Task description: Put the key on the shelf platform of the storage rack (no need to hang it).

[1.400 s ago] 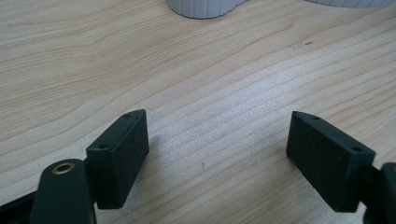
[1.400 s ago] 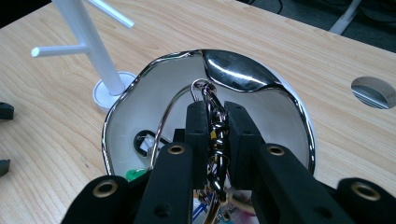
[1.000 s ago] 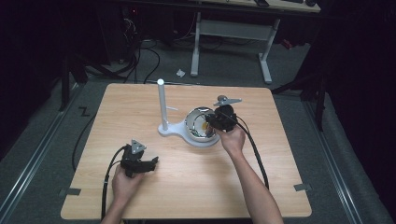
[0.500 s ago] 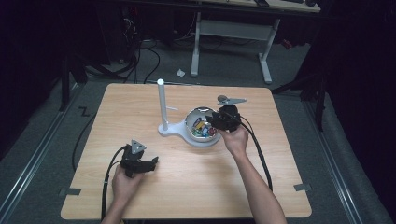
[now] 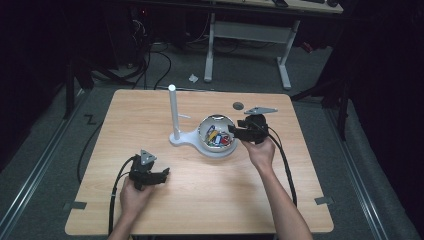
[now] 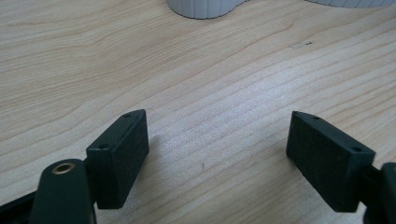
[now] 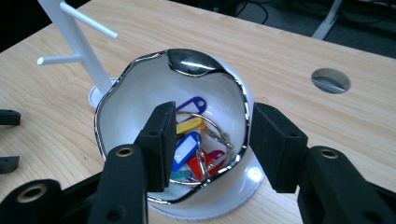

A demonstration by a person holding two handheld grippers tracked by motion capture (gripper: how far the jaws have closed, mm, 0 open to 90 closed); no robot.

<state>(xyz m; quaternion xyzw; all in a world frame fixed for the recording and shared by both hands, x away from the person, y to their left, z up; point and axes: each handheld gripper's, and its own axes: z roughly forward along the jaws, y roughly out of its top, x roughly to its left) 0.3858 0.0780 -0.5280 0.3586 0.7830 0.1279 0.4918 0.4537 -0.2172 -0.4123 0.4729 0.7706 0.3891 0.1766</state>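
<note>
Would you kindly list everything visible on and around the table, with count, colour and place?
Table: one, light wood, centre.
Stand: one, white post with pegs, mid-table.
Bowl: one, white with chrome rim, right of the post.
Key tags: several, blue, yellow, red, purple, inside the bowl.
Cable hole: one, dark, far edge.
Desk: one, white-legged, behind.
Left gripper: one, black, open, near left.
Right gripper: one, black, open, at the bowl's rim.

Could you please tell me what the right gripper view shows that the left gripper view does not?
The right gripper view shows the white bowl with coloured key tags inside, open right tongs over its rim, and the white stand. The left gripper view shows open left tongs above bare wood. Both share the wooden table.
</note>
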